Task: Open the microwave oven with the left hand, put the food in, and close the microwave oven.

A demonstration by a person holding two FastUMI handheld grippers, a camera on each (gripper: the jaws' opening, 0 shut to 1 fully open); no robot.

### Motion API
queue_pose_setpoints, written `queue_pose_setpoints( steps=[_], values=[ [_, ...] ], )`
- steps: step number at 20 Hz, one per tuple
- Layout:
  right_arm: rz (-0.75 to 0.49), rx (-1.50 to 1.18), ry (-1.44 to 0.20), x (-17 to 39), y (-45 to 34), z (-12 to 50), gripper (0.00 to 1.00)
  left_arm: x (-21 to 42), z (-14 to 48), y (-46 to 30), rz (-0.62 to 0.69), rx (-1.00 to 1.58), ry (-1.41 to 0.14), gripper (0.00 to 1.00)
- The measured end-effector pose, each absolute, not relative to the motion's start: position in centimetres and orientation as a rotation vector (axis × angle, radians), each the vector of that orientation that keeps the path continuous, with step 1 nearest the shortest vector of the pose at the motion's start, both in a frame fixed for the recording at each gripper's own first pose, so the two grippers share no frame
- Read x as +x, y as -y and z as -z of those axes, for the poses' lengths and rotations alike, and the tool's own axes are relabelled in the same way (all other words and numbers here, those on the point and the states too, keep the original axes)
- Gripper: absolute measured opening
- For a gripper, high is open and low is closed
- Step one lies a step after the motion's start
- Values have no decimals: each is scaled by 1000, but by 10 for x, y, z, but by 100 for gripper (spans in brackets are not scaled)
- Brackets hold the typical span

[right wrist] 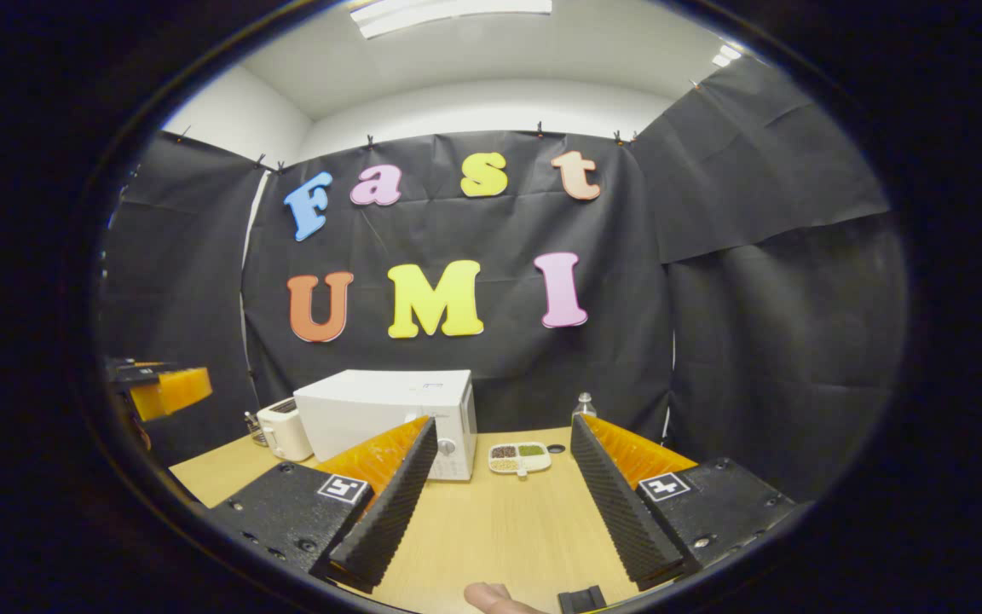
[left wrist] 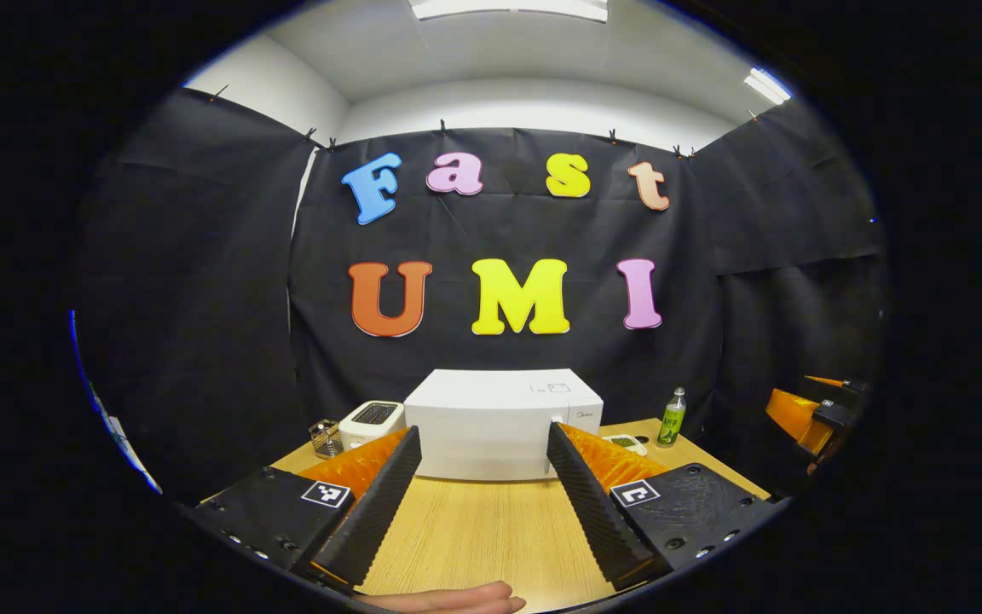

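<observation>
A white microwave oven [left wrist: 499, 422] stands shut at the back of the wooden table [left wrist: 491, 529], also seen as the microwave oven [right wrist: 393, 414] in the right gripper view. The food, a white divided plate [right wrist: 520, 457] with grains and beans, lies just right of it; a bit of the plate [left wrist: 625, 443] shows in the left gripper view. My left gripper [left wrist: 482, 460] hangs open above the table, well in front of the oven door, holding nothing. My right gripper [right wrist: 504, 465] is open too, short of the plate. The right gripper [left wrist: 811, 414] also appears far right in the left gripper view.
A white toaster [left wrist: 372, 424] and a small glass holder [left wrist: 325, 437] sit left of the oven. A green-labelled bottle [left wrist: 672, 418] stands at the back right. A fingertip [left wrist: 448, 599] shows at the table's near edge. Bare tabletop lies in front of the oven.
</observation>
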State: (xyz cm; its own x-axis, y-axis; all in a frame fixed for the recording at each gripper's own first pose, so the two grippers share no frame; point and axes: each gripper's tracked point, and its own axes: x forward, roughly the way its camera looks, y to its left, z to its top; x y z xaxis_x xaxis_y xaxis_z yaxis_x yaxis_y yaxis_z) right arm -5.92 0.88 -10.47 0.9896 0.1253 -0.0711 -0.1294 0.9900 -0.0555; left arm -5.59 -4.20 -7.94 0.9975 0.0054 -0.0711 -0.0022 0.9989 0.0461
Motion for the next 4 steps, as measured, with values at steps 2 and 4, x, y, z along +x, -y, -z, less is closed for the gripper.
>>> queue_pose_setpoints(
  steps=[2,4],
  values=[
    [-128,-77,-63,-60,-13,100,100,-66,69,40,-4,39,-41,95],
    [-126,-93,-56,-61,-16,95,91,-72,67,36,-6,32,-33,85]
  ],
)
